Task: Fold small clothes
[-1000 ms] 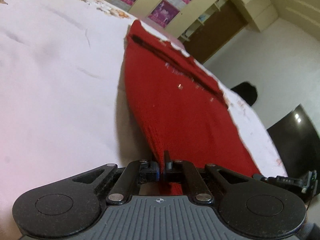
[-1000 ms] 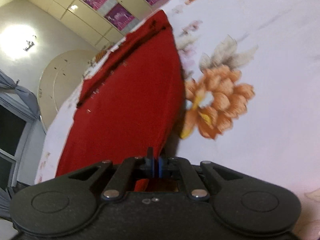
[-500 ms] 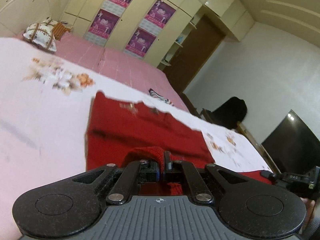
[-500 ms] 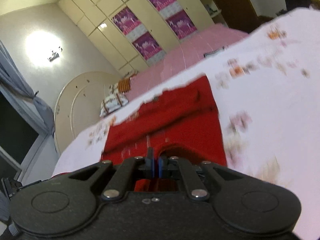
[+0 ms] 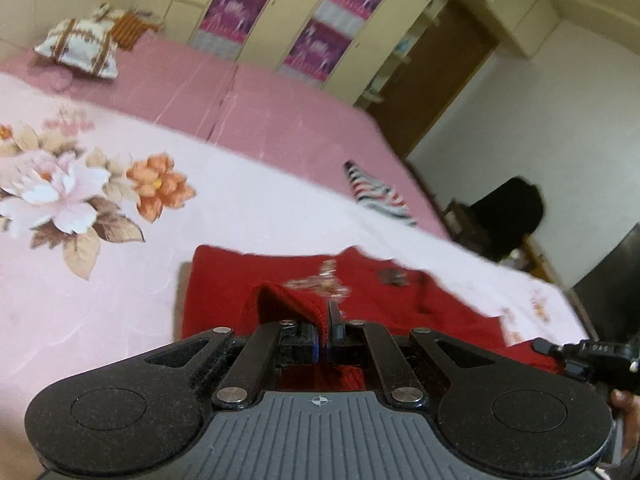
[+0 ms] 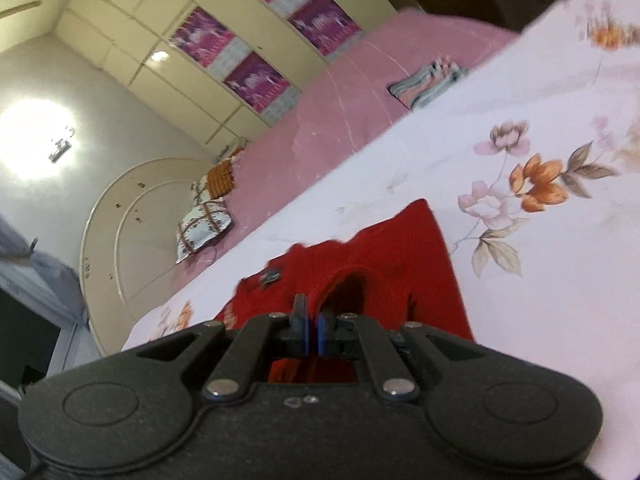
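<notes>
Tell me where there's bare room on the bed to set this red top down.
Free: the sheet between the flower print and the red top, and the pink strip between pillow and striped cloth. Crowded where both tongs, left and right, pinch the top.

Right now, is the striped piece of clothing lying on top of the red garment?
No, the striped piece of clothing lies apart from the red garment, farther back, where the floral sheet meets the pink bedding.

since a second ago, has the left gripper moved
Yes. The left gripper, shut on the red garment, has carried its edge forward toward the wardrobe; the cloth, stretched long before, now lies doubled on the floral sheet.
</notes>
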The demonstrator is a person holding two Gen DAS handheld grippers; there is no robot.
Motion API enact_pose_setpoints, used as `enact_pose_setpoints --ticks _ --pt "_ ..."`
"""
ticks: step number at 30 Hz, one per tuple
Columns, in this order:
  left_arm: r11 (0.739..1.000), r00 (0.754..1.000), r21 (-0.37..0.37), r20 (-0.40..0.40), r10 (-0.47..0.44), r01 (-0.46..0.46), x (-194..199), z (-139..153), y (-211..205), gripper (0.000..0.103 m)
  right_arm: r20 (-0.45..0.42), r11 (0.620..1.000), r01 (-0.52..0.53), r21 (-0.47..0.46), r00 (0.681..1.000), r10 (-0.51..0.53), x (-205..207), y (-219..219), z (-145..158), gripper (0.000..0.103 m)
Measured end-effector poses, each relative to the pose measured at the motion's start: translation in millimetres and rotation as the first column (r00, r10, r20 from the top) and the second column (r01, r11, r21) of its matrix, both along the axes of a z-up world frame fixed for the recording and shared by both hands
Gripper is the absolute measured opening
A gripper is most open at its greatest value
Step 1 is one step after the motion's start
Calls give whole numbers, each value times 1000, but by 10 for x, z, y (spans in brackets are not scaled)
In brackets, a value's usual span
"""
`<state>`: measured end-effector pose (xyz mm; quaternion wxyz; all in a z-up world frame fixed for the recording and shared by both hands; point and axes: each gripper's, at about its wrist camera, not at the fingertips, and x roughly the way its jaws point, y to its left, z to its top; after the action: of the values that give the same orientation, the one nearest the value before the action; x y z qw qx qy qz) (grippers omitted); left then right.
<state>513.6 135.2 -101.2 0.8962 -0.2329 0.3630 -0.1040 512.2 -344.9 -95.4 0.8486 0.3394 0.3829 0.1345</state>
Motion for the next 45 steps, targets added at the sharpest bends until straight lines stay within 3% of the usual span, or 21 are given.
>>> enact_pose_setpoints --ticks 2,3,5,7,9,12,14,16,20,22,26,28,32,34,36,38,39,40,42,43,45 --pt "1000 1000 0 -9 -10 10 177 -181 -35 3 -43 1000 -1 17 999 2 216 -14 -237 6" --pt "1000 1000 -4 0 -7 7 227 -240 -51 3 -40 1000 1 12 999 0 301 -18 -344 13" --pt "1000 1000 10 16 -22 21 294 -315 -117 16 -2 1000 -19 18 1000 19 384 -15 -471 27" --pt "1000 998 11 64 -28 28 258 -348 -148 82 38 999 -40 24 999 39 409 -8 -519 40" --pt "999 992 42 129 -2 -4 218 -338 -176 93 77 998 -59 29 995 56 396 11 -496 53" --pt "997 991 76 133 -4 -6 213 -326 -181 93 117 998 -63 -4 991 63 366 51 -435 59" --pt "986 994 168 107 -23 5 258 -299 -229 84 160 998 -54 -41 985 60 302 57 -337 59" --pt "970 996 241 72 -46 28 318 -282 -276 72 201 986 -42 -159 977 74 292 84 -212 60" --pt "960 999 277 23 -34 27 388 -303 -244 49 173 893 -108 -438 964 202 421 365 -162 60" --pt "958 999 287 25 -29 21 376 -294 -213 20 160 842 -145 -520 951 263 441 530 -185 55" --pt "971 998 234 37 -58 48 336 -379 -201 7 88 725 -195 -661 939 332 450 829 -320 47" --pt "977 997 211 67 -34 20 298 -422 -162 4 110 693 -176 -699 931 347 404 945 -324 29" --pt "962 994 265 104 38 -65 236 -438 -117 4 131 606 -90 -790 942 310 357 998 -366 16" --pt "952 995 304 95 19 -47 255 -433 -166 4 125 543 -34 -839 959 253 405 990 -437 21" --pt "947 996 318 90 15 -43 271 -337 -179 5 115 565 -32 -824 968 223 432 965 -399 27" --pt "933 987 351 161 21 -77 176 -108 -233 17 166 561 7 -828 958 233 330 1012 -245 33" --pt "927 977 366 212 -4 -76 116 13 -318 48 206 553 30 -832 944 259 244 1069 -157 42" --pt "920 969 389 241 -56 -43 77 99 -483 67 229 569 23 -822 928 294 181 1135 -95 46" --pt "898 953 430 221 -208 96 42 126 -871 68 217 622 -95 -777 887 408 114 1362 -55 45" --pt "878 931 451 229 -284 157 -20 115 -1084 68 206 597 -142 -790 855 476 59 1549 -88 45" --pt "857 890 430 214 -402 284 -86 53 -1352 68 167 482 -198 -853 773 613 -69 1924 -207 44"
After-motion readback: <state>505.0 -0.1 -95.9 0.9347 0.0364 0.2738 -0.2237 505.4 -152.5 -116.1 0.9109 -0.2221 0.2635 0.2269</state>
